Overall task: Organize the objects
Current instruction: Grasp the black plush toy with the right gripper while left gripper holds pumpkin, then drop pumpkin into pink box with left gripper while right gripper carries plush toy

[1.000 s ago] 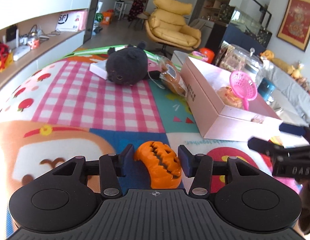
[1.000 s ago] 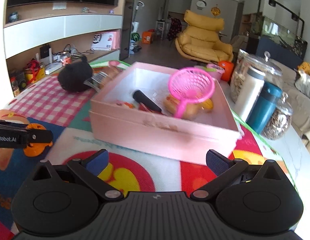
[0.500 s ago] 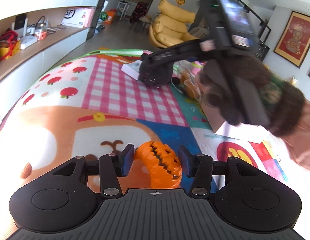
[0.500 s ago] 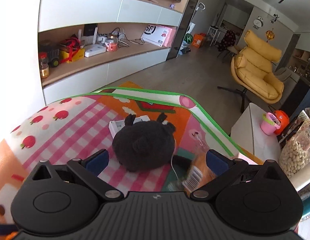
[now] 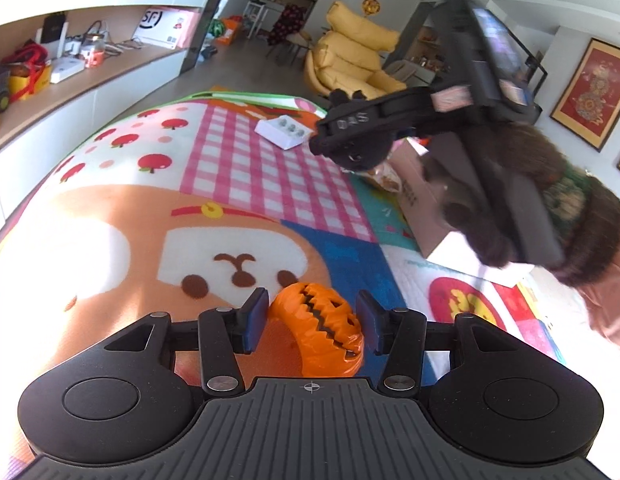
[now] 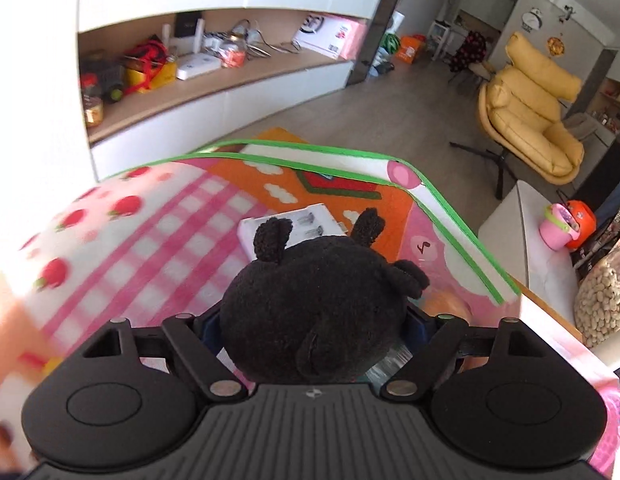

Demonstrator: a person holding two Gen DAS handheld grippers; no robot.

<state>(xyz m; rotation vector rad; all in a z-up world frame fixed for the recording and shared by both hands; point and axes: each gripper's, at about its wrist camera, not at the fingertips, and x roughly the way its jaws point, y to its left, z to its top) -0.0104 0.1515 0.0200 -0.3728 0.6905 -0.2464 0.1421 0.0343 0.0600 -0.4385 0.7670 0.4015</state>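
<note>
Right gripper point(image 6: 314, 328) has travelled from in front of the pink box across to the black plush point(image 6: 310, 304); a second ago it faced the box with its jaws spread wide, half a second ago the plush lay ahead of it, and now the plush fills the space between the fingers. Left view agrees: the right tool now reaches over the mat point(image 5: 109, 216) to the far end, covering the plush almost wholly.

Right jaws stand close against both flanks of the plush. Fingertips are hidden behind its bulk, so whether they squeeze it or only bracket it I cannot tell. Plush sits on the mat, partly over a white block point(image 6: 310, 220), near the green-edged corner.

Left gripper point(image 5: 312, 318): jaws part open, one finger either side of the orange pumpkin point(image 5: 322, 328), a gap showing at the right pad, the left pad touching or nearly so. Not gripped, by my reading. Pumpkin rests on the mat, low and close to the tool. Across the earlier frames this pairing has held; only the mat pattern behind has shifted, so the left hand has drifted with the pumpkin between its fingers.

Step in hand, as I judge: taking up the plush with the right tool, for the box point(image 5: 426, 200) beside the mat.

Next move calls for a firm close on the soft body, then a straight lift so the block beneath is not dragged along.
</note>
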